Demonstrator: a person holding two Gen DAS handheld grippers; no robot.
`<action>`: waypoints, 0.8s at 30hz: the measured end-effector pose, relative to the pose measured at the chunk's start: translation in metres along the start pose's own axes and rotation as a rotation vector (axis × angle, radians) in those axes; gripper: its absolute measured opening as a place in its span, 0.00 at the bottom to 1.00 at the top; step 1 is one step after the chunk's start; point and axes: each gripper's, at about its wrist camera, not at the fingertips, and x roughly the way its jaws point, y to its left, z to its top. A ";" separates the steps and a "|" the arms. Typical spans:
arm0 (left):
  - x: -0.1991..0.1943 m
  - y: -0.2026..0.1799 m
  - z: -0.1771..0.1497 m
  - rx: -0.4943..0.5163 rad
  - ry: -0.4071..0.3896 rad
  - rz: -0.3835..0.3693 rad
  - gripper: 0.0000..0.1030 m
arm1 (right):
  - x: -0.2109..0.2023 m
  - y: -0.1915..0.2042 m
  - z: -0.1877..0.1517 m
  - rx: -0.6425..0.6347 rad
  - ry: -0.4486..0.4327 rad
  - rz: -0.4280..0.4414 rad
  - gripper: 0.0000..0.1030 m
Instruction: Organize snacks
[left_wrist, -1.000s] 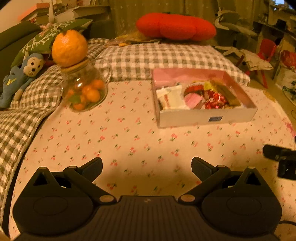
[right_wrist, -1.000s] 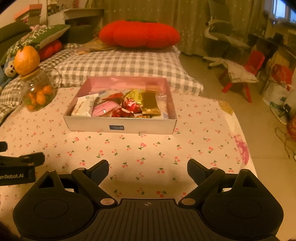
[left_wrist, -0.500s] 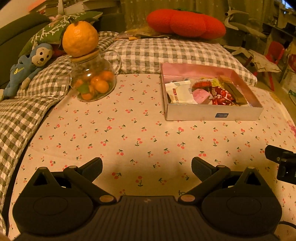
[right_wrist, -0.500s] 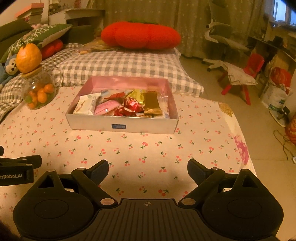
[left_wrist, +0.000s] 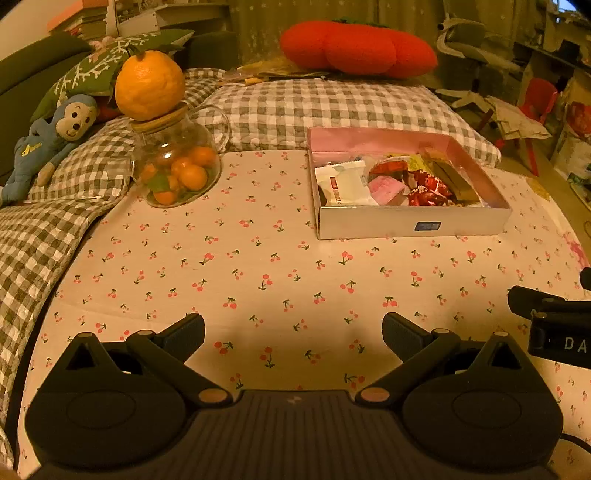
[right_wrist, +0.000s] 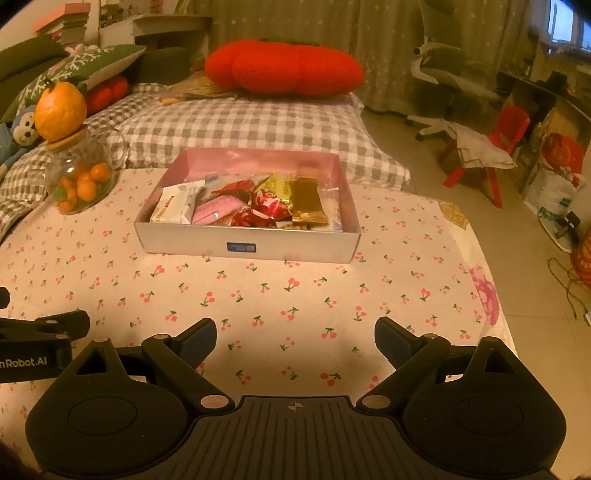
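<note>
Your left gripper (left_wrist: 293, 328) and right gripper (right_wrist: 295, 332) both gape, holding nothing, short of the snack box (right_wrist: 247, 248); wrapped snacks (right_wrist: 258, 206) already fill it.

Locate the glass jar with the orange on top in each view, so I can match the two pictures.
Left wrist view: the glass jar stands upper left of centre, on the cherry-print cloth, left of the snack box.
Right wrist view: the jar sits at the far left edge, again left of the box.
Shared landmark: the red cushion at the back.
</note>
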 end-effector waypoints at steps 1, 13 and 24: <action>0.000 0.000 0.000 0.001 0.001 0.000 0.99 | 0.000 0.000 0.000 -0.001 0.000 0.001 0.92; -0.003 -0.002 0.000 -0.001 -0.007 -0.001 0.99 | 0.002 0.000 0.000 0.000 0.008 0.001 0.92; -0.004 -0.003 -0.001 -0.001 -0.012 -0.002 0.99 | 0.003 0.001 -0.001 -0.002 0.012 0.001 0.92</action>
